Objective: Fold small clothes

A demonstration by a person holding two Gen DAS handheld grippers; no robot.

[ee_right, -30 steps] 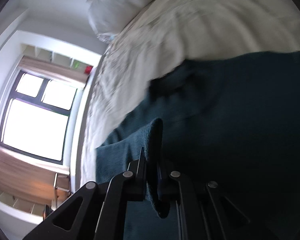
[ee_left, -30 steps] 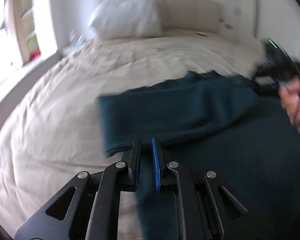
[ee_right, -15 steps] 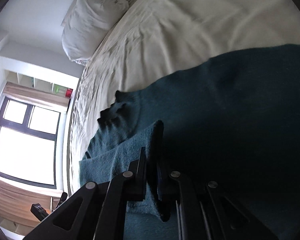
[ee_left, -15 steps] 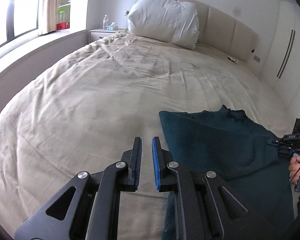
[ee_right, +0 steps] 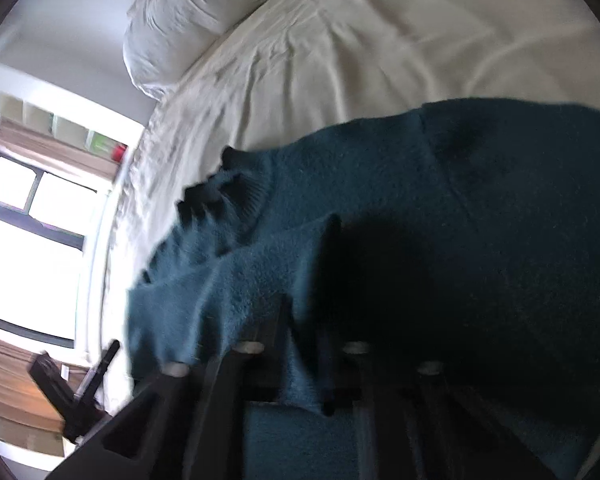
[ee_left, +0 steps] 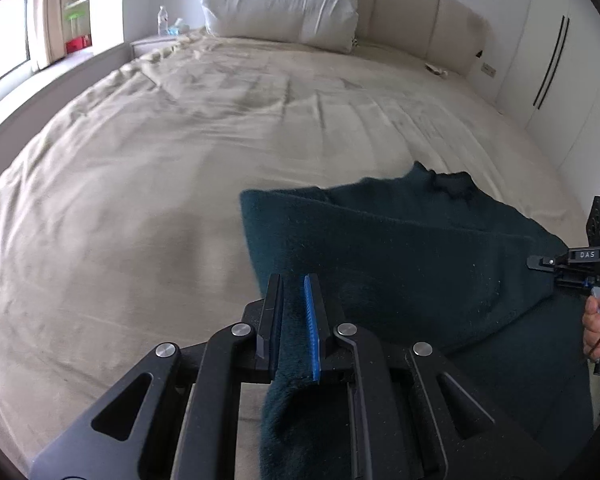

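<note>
Teal sweater (ee_left: 400,264): lies on the bed (ee_left: 180,168), one edge pinched in the closed left gripper (ee_left: 294,320), another in the closed right gripper (ee_right: 300,340), apparently to carry a fold across.

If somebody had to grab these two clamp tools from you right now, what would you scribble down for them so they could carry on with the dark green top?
Left gripper: shut on an edge of the teal sweater.
Right gripper: shut on another edge of the same sweater, with cloth bunched between its fingers.
Where things are: the sweater lies on the beige bed, collar toward the pillow, one layer lapped over the rest.
Done: a first fold looks started, with the gripped part lifted over the body.
Left: lay that layer flat, let go, and probably fold again into a compact shape. The right wrist view is blurred, so check that grip.
</note>
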